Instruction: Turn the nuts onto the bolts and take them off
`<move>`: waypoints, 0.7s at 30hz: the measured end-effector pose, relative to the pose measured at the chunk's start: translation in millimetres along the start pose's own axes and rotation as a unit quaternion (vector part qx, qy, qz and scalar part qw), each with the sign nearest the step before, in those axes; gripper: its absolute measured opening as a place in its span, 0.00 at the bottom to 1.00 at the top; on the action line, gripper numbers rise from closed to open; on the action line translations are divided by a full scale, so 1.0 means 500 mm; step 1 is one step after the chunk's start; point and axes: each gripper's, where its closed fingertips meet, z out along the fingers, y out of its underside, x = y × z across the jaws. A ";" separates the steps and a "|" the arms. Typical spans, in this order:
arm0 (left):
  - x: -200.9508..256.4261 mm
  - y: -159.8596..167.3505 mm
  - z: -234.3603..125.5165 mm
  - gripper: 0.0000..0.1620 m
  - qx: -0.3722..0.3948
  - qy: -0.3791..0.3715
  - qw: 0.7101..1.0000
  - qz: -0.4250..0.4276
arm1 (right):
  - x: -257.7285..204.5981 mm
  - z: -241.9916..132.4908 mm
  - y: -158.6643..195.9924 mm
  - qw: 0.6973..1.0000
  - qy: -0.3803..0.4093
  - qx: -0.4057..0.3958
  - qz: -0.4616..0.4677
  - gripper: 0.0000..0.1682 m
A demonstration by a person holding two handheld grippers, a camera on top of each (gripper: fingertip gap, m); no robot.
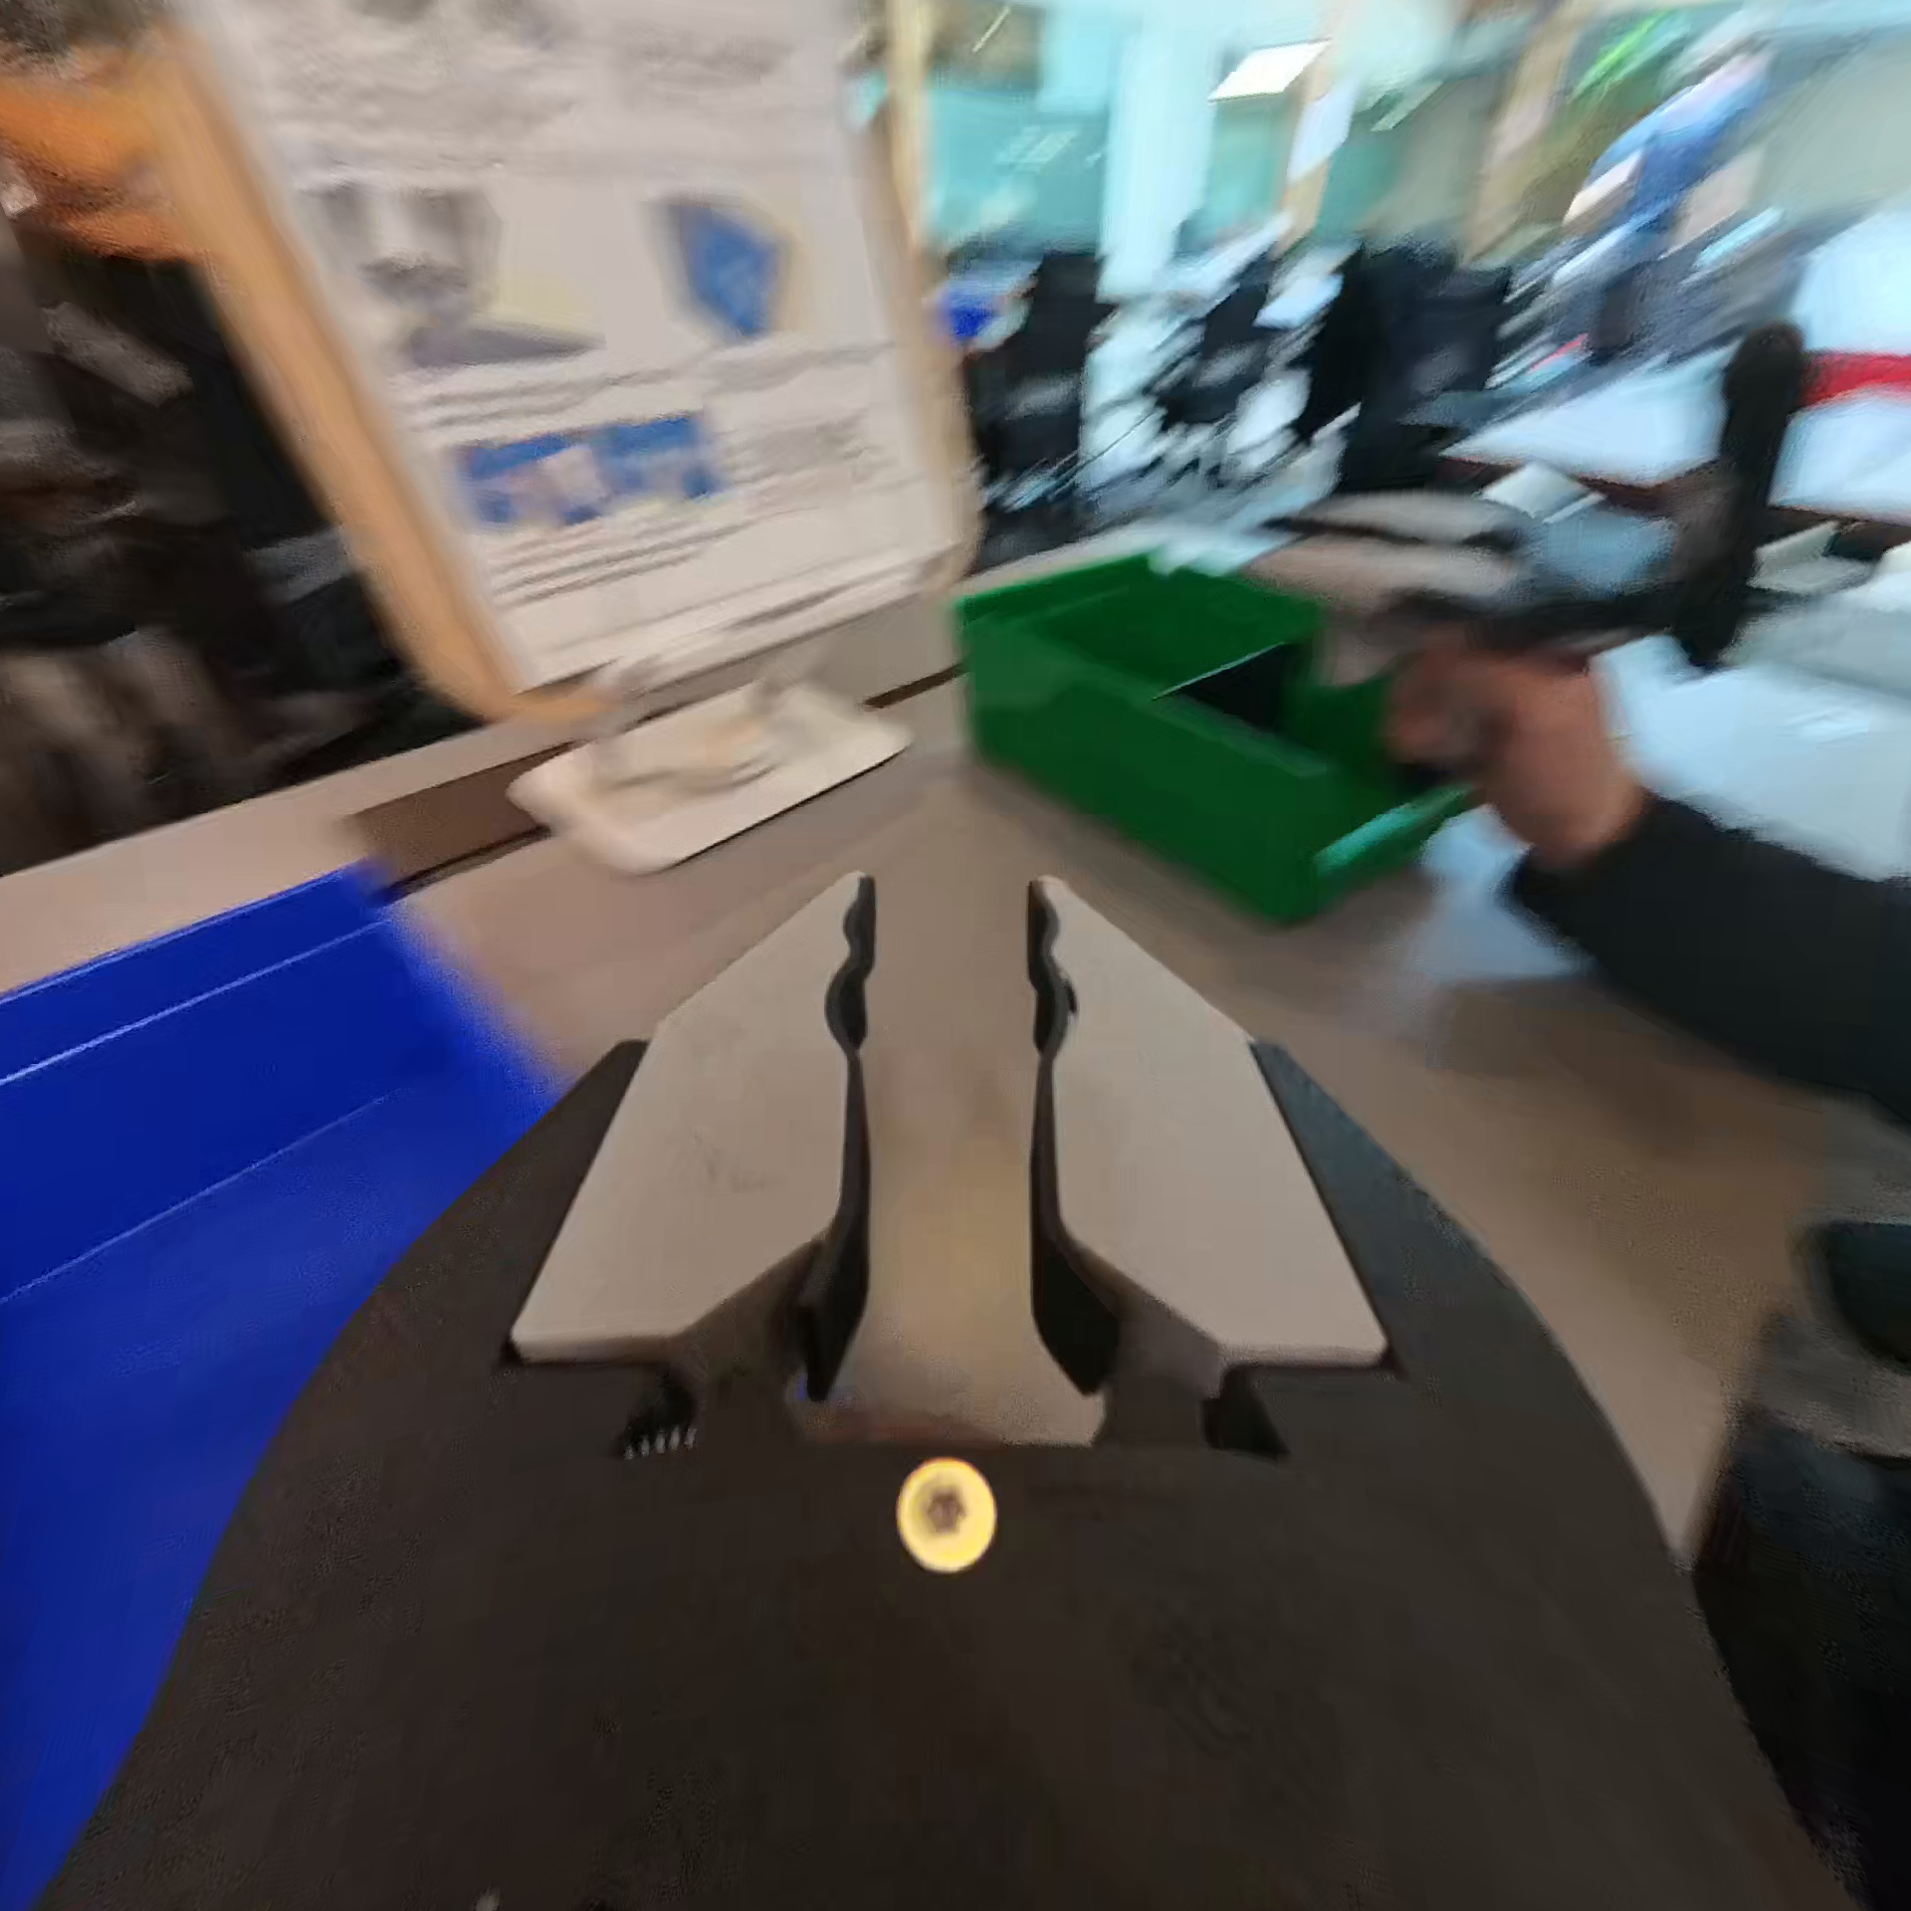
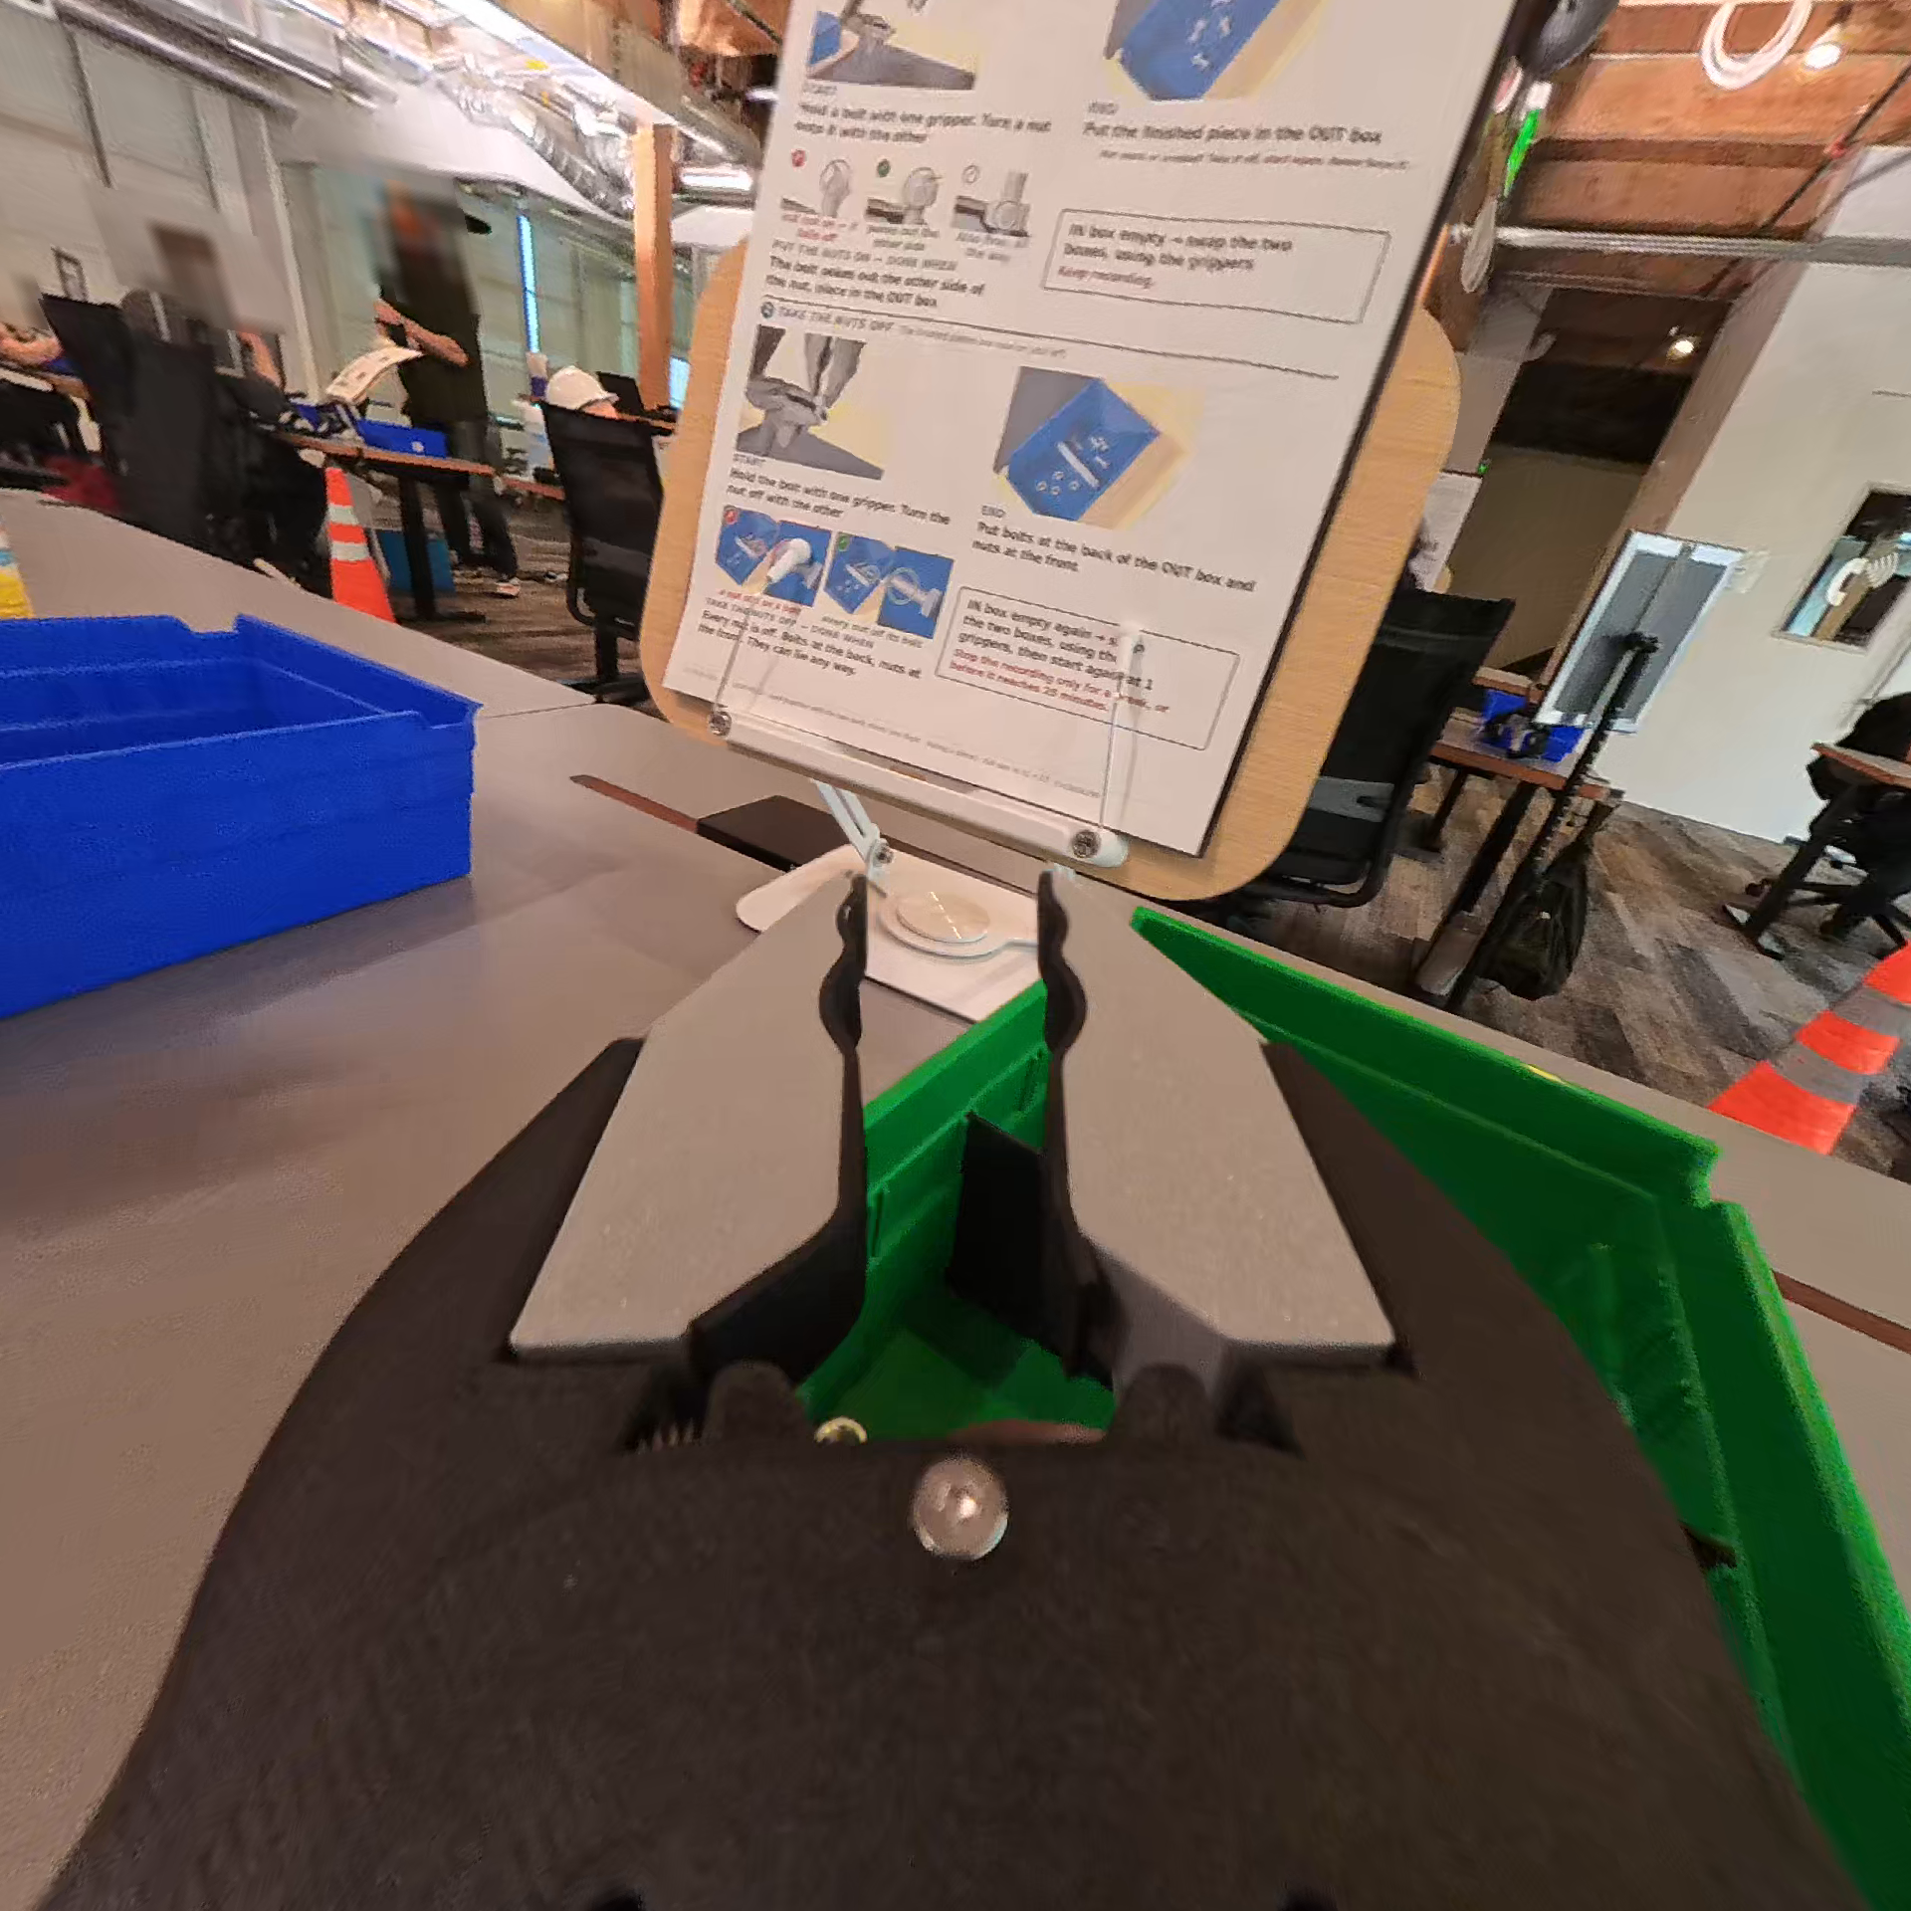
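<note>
Left gripper [image 1: 949, 900]: your flat grey fingers, wavy black pads, gape empty over smooth grey table [image 1: 1293, 1034].
Right gripper [image 2: 949, 900]: yours stands apart, empty, above the ribbed green bin [image 2: 1499, 1189].
Nuts, bolts: cannot tell.
Blue bin [image 2: 228, 786]: left, boxy plastic.

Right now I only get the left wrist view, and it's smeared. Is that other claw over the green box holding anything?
Observer: No. The right gripper is open and empty, above the green box.
Visitor: Anything inside that box?
Observer: One small shiny piece lies on its floor, near a black divider.
Visitor: What's beyond the blue box?
Observer: An orange traffic cone stands past the table, behind the blue box.
</note>
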 end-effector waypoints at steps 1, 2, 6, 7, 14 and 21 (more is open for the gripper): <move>-0.069 0.027 -0.021 0.16 -0.049 -0.058 0.997 0.008 | -0.009 -0.002 -0.006 1.000 -0.007 0.009 -0.003 0.17; -0.132 0.062 -0.037 0.16 -0.099 -0.105 0.990 0.004 | -0.021 -0.004 -0.012 1.000 -0.015 0.015 -0.004 0.17; -0.228 0.232 -0.029 0.21 -0.264 -0.109 0.951 -0.118 | -0.057 -0.010 -0.028 0.999 -0.030 0.026 -0.025 0.17; -0.234 0.266 -0.018 0.21 -0.289 -0.105 0.941 -0.143 | -0.064 -0.011 -0.031 0.999 -0.032 0.029 -0.030 0.17; -0.234 0.363 0.019 0.16 -0.390 -0.097 0.900 -0.171 | -0.094 -0.017 -0.033 0.997 -0.050 0.032 -0.041 0.17; -0.242 0.356 0.038 0.17 -0.384 -0.092 0.898 -0.192 | -0.101 -0.027 -0.049 0.996 -0.058 0.045 -0.042 0.17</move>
